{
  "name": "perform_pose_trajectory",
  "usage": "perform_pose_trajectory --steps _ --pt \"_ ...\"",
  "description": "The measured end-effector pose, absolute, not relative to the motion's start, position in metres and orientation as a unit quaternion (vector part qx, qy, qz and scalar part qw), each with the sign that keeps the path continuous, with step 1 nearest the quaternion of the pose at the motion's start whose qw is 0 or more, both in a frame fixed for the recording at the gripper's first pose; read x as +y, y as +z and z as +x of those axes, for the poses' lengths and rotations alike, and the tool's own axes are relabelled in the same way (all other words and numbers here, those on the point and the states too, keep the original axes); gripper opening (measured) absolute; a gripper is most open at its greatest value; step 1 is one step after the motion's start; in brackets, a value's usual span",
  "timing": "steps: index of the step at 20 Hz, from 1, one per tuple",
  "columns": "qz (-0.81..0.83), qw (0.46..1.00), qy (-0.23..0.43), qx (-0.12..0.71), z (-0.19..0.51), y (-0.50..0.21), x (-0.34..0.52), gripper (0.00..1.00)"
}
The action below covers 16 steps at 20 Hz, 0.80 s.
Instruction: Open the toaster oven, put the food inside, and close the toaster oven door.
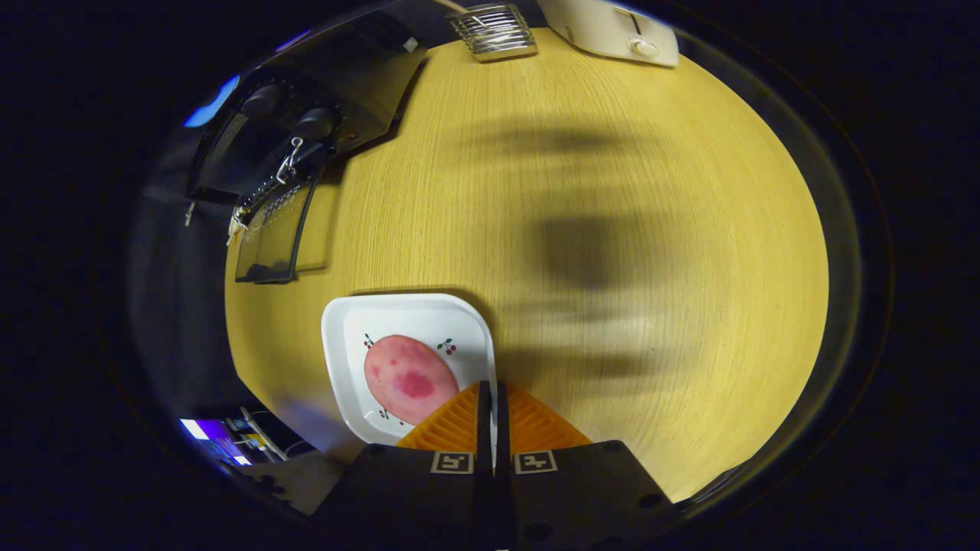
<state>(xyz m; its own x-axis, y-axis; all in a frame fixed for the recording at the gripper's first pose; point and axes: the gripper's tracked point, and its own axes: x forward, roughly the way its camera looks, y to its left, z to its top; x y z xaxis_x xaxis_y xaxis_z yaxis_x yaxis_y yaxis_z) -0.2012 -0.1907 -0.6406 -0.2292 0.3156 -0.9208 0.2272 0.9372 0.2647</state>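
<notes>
Up top sit a metal rack (494, 30) and a white toaster (612, 30), while the black toaster oven (306, 130) at upper left has its glass door (272, 233) hanging open over the wooden table (612, 268). The gripper (492, 402) points down at the table, its orange fingers (452, 425) pressed together with nothing between them, right at the edge of the one white plate (344, 321). One pink piece of food (409, 379) lies on that plate, lower center-left.

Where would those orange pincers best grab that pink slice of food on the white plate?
Probably across the narrow width of the pink slice, coming down from above: it is a long oval lying flat on the plate. The gripper, fingers together over the plate's rim, must open first.
</notes>
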Motion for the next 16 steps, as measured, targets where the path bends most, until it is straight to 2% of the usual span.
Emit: perform_pose_trajectory --steps 4,6,12,16 --pt "0.302 0.559 0.033 0.771 -0.202 -0.638 -0.184 0.05" --pt "0.361 0.544 0.01 0.757 -0.201 -0.636 -0.183 0.05" --pt "0.405 0.559 -0.012 0.724 -0.206 -0.631 -0.169 0.05" --pt "0.46 0.564 -0.049 0.684 -0.209 -0.603 -0.159 0.05"
